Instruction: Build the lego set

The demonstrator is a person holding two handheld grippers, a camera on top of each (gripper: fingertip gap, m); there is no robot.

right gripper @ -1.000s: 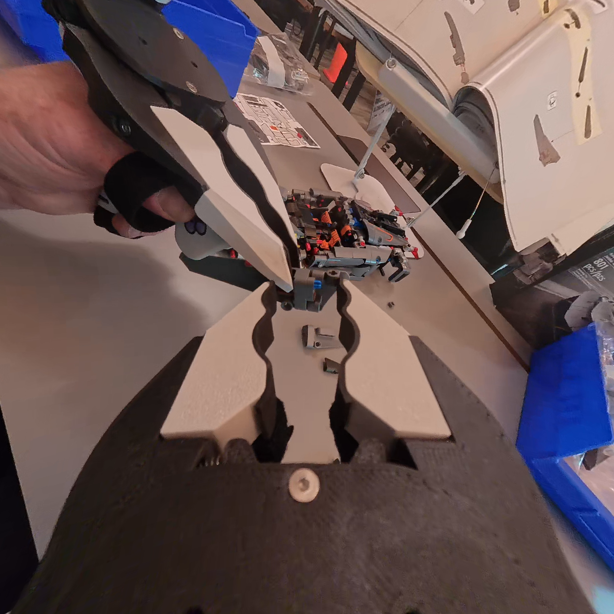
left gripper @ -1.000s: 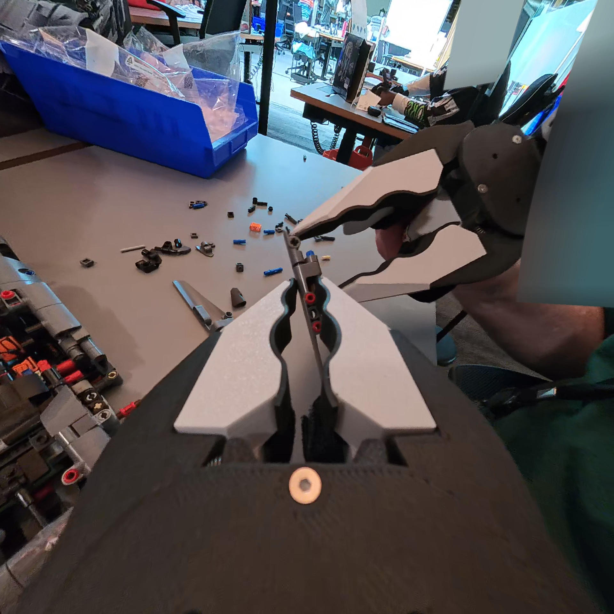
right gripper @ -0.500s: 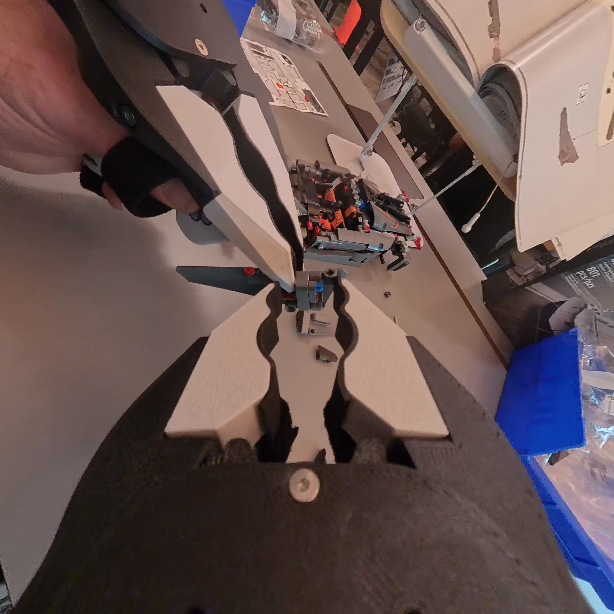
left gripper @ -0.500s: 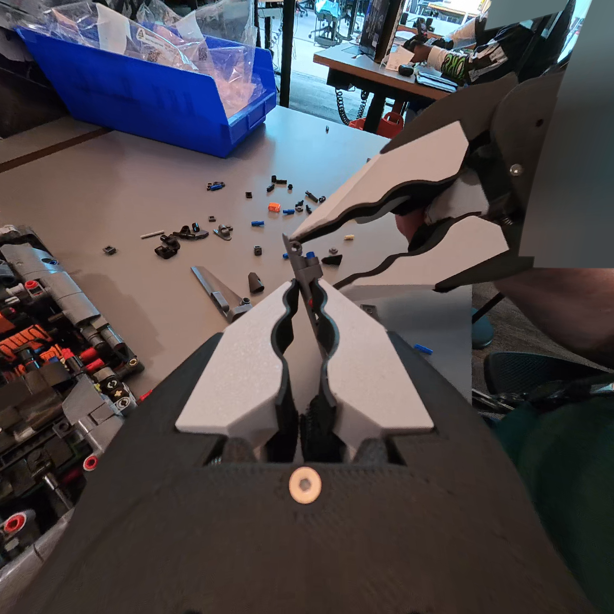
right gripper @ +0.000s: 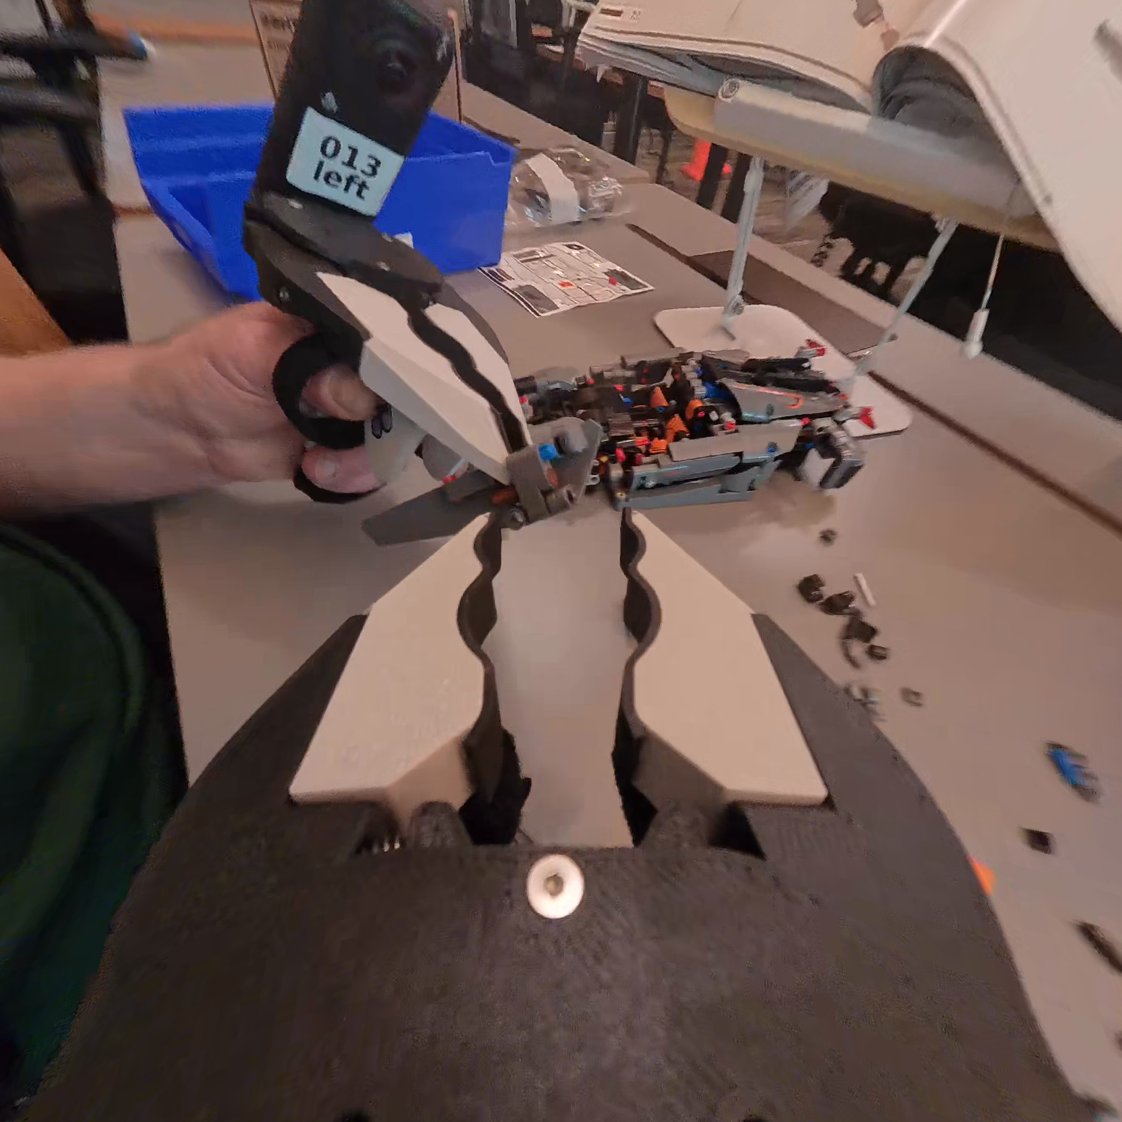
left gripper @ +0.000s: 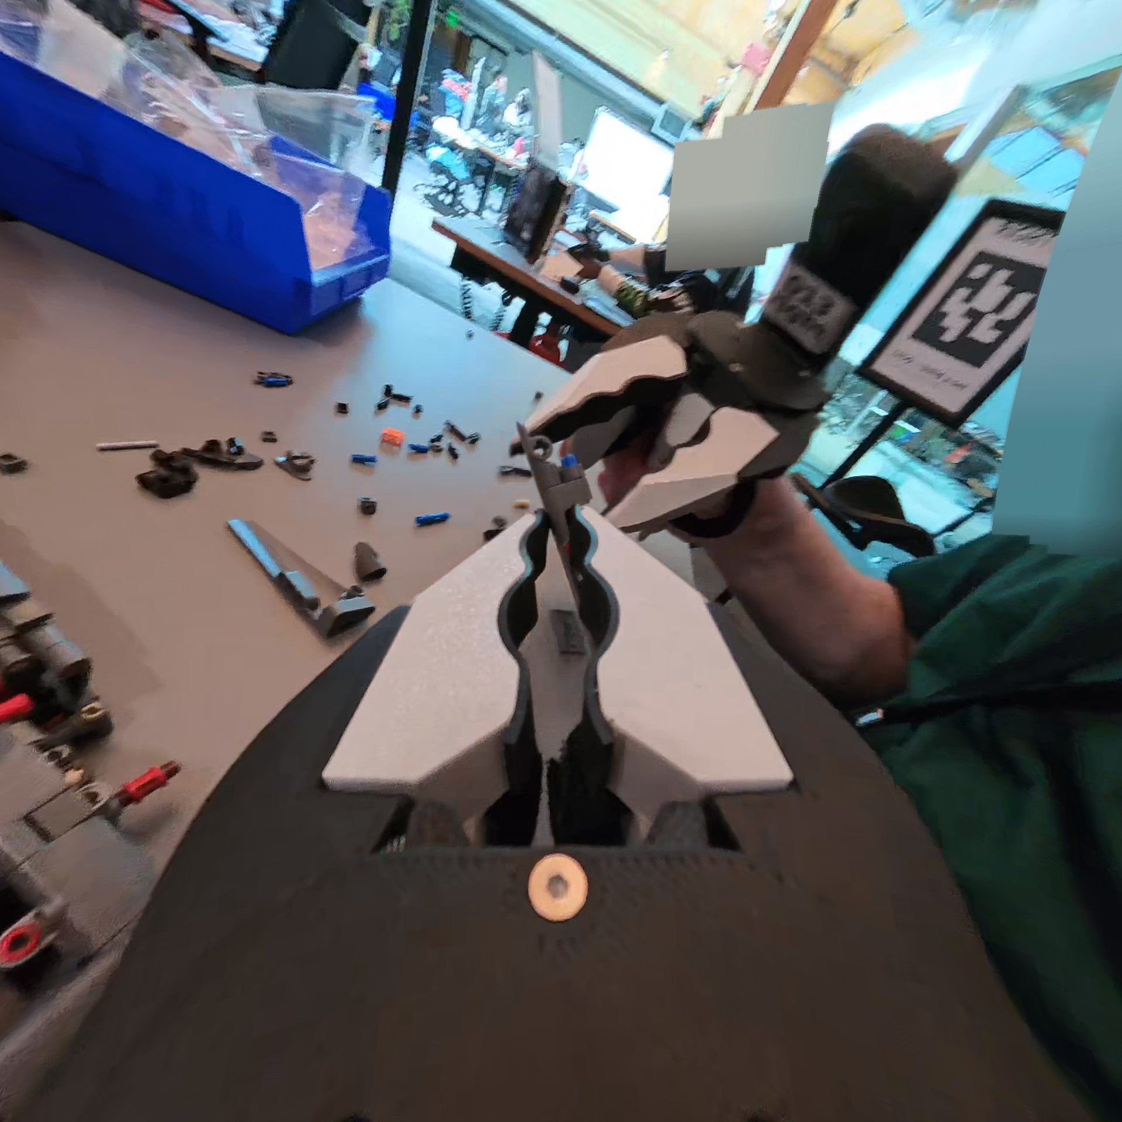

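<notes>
My left gripper point(left gripper: 560, 516) is shut on a thin grey lego sub-assembly point(left gripper: 561, 486) with a blue pin on it, held up above the table. In the right wrist view the left gripper point(right gripper: 513, 464) grips that sub-assembly point(right gripper: 549, 473) by one end, with a dark grey blade sticking out to the left. My right gripper point(right gripper: 555, 522) is open and empty, just below and in front of the sub-assembly. In the left wrist view the right gripper point(left gripper: 574, 476) has its jaws spread on either side of the piece's tip. The large lego car model point(right gripper: 698, 425) lies on the table behind.
A blue bin point(left gripper: 182, 200) with plastic bags stands at the back. Loose small parts point(left gripper: 394, 437) and a long grey piece point(left gripper: 291, 577) lie on the grey table. An instruction sheet point(right gripper: 564, 276), a white stand base point(right gripper: 728, 328) and more loose parts point(right gripper: 844, 607) also lie there. The tips of both grippers are at nearly the same place. Left tips and right tips are each some 20 cm from the large lego car model point(right gripper: 698, 425).
My right gripper has opened wider and drawn back from the sub-assembly. My left gripper has kept its hold and swung the piece up and round.
</notes>
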